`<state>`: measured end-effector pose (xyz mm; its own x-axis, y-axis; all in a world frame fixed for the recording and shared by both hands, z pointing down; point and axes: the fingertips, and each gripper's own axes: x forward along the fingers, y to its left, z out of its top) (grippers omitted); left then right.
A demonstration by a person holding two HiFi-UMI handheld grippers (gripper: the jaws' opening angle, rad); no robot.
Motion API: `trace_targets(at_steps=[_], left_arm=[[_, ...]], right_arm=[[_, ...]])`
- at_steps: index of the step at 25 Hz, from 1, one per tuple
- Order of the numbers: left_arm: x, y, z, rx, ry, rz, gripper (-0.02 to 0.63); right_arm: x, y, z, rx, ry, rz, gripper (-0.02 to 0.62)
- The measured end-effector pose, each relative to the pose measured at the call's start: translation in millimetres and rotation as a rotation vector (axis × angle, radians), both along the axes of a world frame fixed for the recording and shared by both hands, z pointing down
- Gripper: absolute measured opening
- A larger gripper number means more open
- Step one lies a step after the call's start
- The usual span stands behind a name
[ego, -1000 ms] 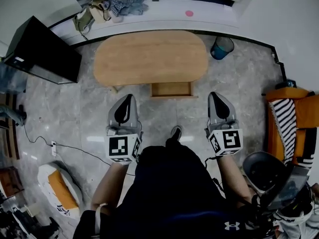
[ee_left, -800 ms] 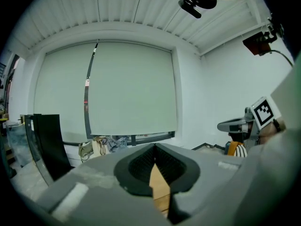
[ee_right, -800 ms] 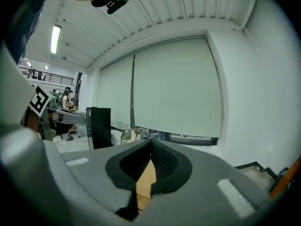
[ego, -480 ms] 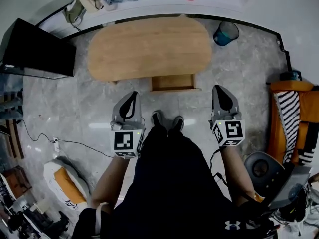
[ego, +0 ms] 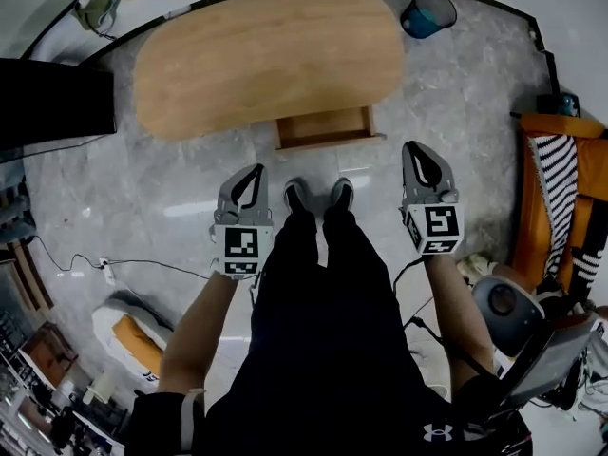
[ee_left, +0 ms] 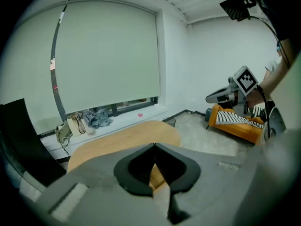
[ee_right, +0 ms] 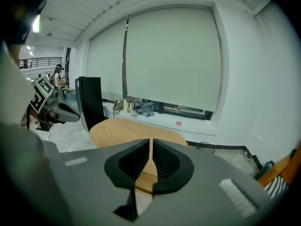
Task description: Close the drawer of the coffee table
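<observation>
The oval wooden coffee table stands ahead of me, and its drawer sticks out of the near side, pulled open. My left gripper hangs short of the drawer and to its left, its jaws shut on nothing. My right gripper hangs to the drawer's right, level with its front; its jaws are opening, with a thin slit and nothing between them. In the left gripper view the left gripper points at the table. In the right gripper view the right gripper points at the table too.
The person's shoes stand just before the drawer. A blue bin sits past the table's right end, a black cabinet at the left, an orange sofa with a striped cushion at the right. A cable and power strip lie on the floor at the left.
The person has stepped up to the table, and the drawer is now close before the feet. Both grippers have sunk and tipped downward toward the drawer's two sides.
</observation>
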<state>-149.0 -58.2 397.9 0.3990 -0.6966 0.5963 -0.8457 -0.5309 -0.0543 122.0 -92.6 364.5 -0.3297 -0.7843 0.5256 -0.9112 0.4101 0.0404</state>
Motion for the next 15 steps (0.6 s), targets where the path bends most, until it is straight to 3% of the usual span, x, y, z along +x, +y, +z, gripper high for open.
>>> trace_targets(at_steps=[4,9,15], left_arm=[[1,7,68,-0.104,-0.074,0.008,0.011],[2,21,162,-0.244,-0.143,0.058,0.087],[2,39,237,-0.335,-0.213,0.103,0.105]], right_arm=[[14,3,69,-0.090,0.045,-0.058,0.038],[24,5,161,-0.200,0.111,-0.154,0.071],[28,28,243,-0.306,0.156,-0.238,0.094]])
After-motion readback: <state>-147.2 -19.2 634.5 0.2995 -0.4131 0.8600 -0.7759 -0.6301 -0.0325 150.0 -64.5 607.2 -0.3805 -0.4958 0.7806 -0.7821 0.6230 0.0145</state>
